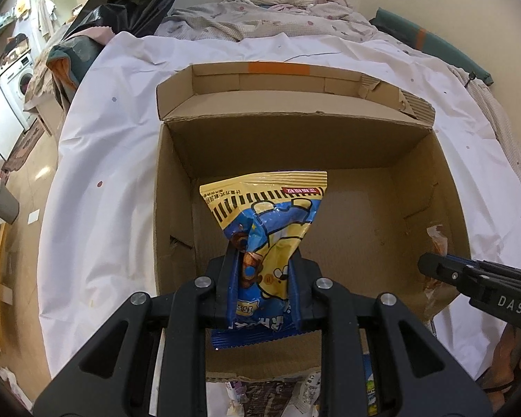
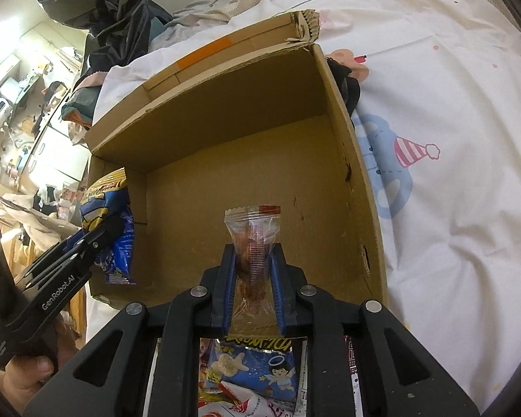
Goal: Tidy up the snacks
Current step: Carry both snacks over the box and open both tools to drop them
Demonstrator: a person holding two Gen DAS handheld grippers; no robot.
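My left gripper (image 1: 260, 278) is clamped on a blue-and-yellow snack bag (image 1: 265, 222), my right gripper (image 2: 253, 274) on a clear snack packet (image 2: 253, 229). Both hang over the bare-floored cardboard box (image 1: 434, 187) on the bed (image 1: 104, 156). I judge the next move is lowering, then releasing.

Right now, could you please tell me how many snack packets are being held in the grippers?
2: a blue-and-yellow foil snack bag in the left gripper, and a clear plastic packet in the right gripper.

Yellow-blue snack bag (image 1: 264, 229) – clear packet (image 2: 255, 239) – both above open box (image 1: 448, 180).
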